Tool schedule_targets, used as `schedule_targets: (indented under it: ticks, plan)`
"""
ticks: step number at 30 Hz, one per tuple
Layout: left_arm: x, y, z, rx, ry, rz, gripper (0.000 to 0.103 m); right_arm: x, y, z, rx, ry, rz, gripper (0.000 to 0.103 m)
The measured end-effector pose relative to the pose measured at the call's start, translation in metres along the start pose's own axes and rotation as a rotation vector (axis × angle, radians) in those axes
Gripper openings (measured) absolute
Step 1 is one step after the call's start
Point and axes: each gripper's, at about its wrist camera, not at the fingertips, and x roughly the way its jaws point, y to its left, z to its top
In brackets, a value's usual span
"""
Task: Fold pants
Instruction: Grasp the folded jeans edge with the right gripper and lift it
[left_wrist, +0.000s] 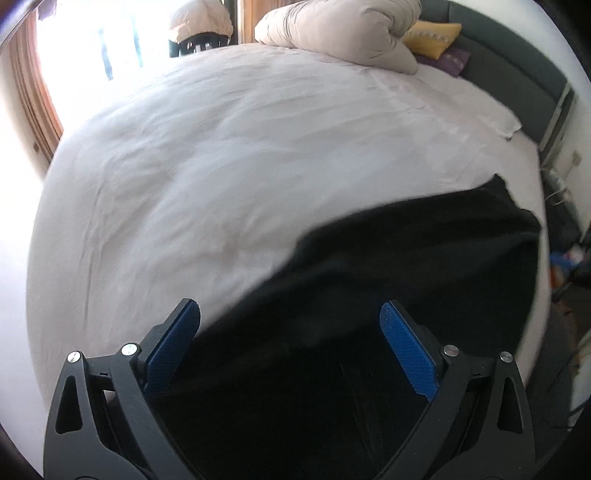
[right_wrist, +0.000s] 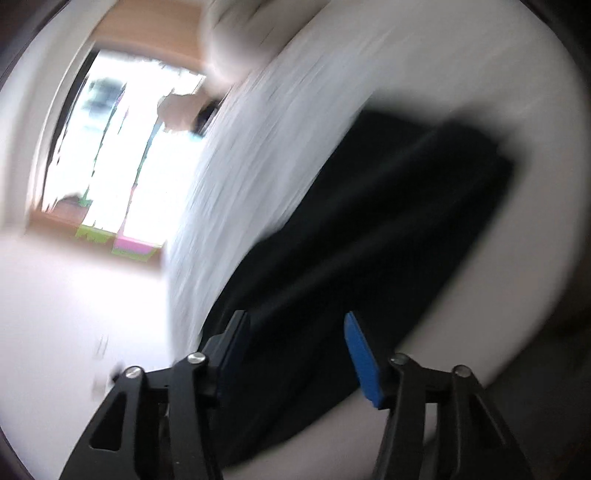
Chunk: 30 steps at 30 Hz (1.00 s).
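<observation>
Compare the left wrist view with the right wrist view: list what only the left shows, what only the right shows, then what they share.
Only the left wrist view shows the rolled beige duvet, the yellow pillow, the purple cushion and the grey headboard, all sharp.

Only the right wrist view, heavily blurred, shows the floor and pink and green things by the window.

Both show the black pants lying on the white bed sheet, a bright window, and a gripper with open jaws: left gripper, right gripper.
</observation>
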Motion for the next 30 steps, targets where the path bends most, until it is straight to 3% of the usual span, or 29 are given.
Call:
schedule_targets:
  ticks: [3,5,8,18,24,27,30]
  plan:
    - [-0.005,0.002,-0.024,-0.018,0.034,-0.007,0.100,0.055,0.017,-0.042,0.005,0.179,0.055,0.037]
    - [-0.006,0.005,-0.040,-0.021,0.055,0.001,0.100,0.080,0.014,-0.064,0.042,0.253,0.047,0.037]
    - [-0.006,0.013,-0.061,-0.029,0.081,0.009,0.100,0.093,0.006,-0.075,0.067,0.294,0.036,0.037]
    - [-0.040,0.068,-0.106,-0.162,0.069,0.062,0.100,0.126,0.003,-0.096,0.152,0.399,0.166,0.037]
    - [-0.100,0.123,-0.140,-0.384,-0.072,0.083,0.100,0.153,0.028,-0.113,0.078,0.474,0.187,0.037]
    - [-0.126,0.146,-0.169,-0.511,-0.100,0.100,0.100,0.158,0.033,-0.117,0.060,0.494,0.199,0.037]
    - [-0.142,0.155,-0.207,-0.654,-0.094,0.059,0.100,0.157,0.031,-0.116,0.059,0.506,0.210,0.037]
